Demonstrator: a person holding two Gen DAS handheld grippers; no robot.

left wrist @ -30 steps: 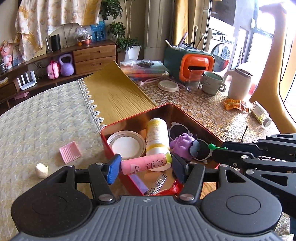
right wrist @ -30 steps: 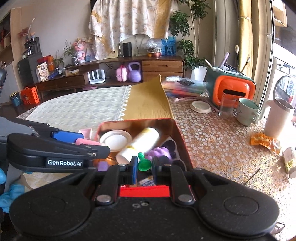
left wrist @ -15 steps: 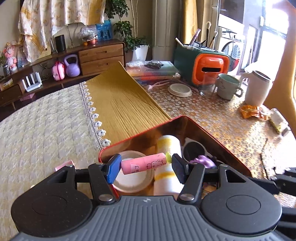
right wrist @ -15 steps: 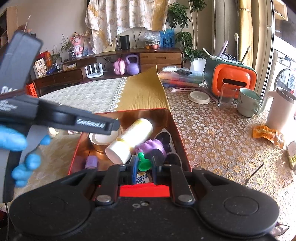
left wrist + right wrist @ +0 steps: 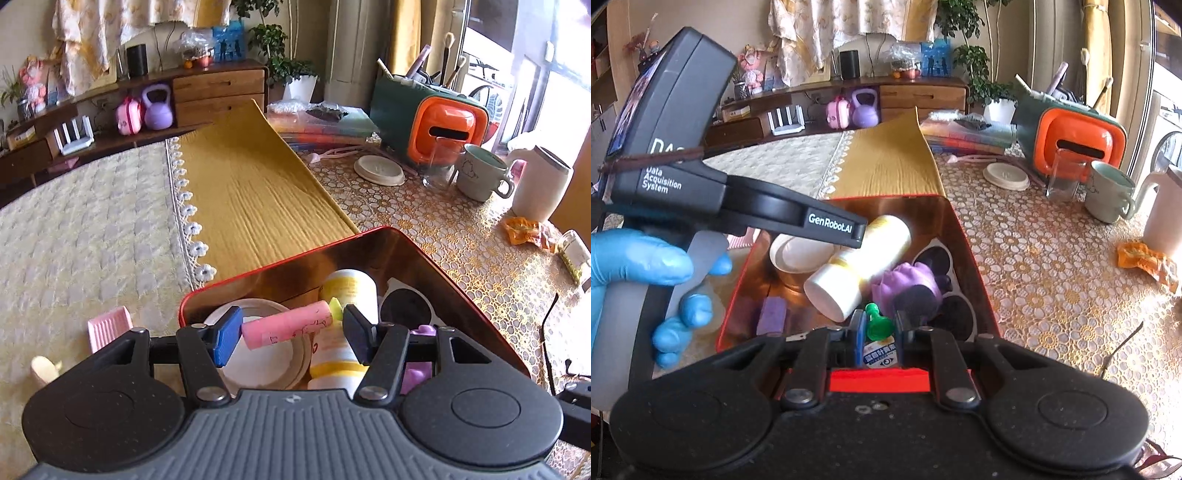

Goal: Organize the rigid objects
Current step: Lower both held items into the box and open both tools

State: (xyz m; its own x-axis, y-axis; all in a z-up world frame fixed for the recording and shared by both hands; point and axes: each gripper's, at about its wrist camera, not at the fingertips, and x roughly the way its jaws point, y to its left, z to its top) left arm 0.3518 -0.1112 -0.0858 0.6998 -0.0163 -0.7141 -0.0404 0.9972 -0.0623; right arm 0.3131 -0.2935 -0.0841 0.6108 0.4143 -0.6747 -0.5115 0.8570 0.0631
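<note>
A red tin box [image 5: 295,254] [image 5: 964,236] sits open on the table. Inside lie a white and yellow bottle [image 5: 345,291] [image 5: 860,266], a white round lid [image 5: 266,358] [image 5: 798,251], sunglasses [image 5: 406,306] [image 5: 938,258], a purple toy [image 5: 905,284] and a small purple block [image 5: 772,314]. My left gripper [image 5: 291,328] is shut on a pink tube [image 5: 288,326], held crosswise above the lid in the box. My right gripper [image 5: 879,328] is shut on a small green pin [image 5: 877,321] over the box's near end. A blue-gloved hand [image 5: 639,266] holds the left gripper's body in the right wrist view.
A pink ridged tray [image 5: 109,326] and a small cream figure [image 5: 44,367] lie on the cloth left of the box. Farther back right stand an orange and green case [image 5: 439,129], a mug [image 5: 480,173], a white jug [image 5: 539,184], a round lid [image 5: 378,170] and a snack wrapper [image 5: 524,229].
My left gripper moved over the box with the pink tube, now above the white lid. The right gripper sank slightly toward the box's near end with the green pin.
</note>
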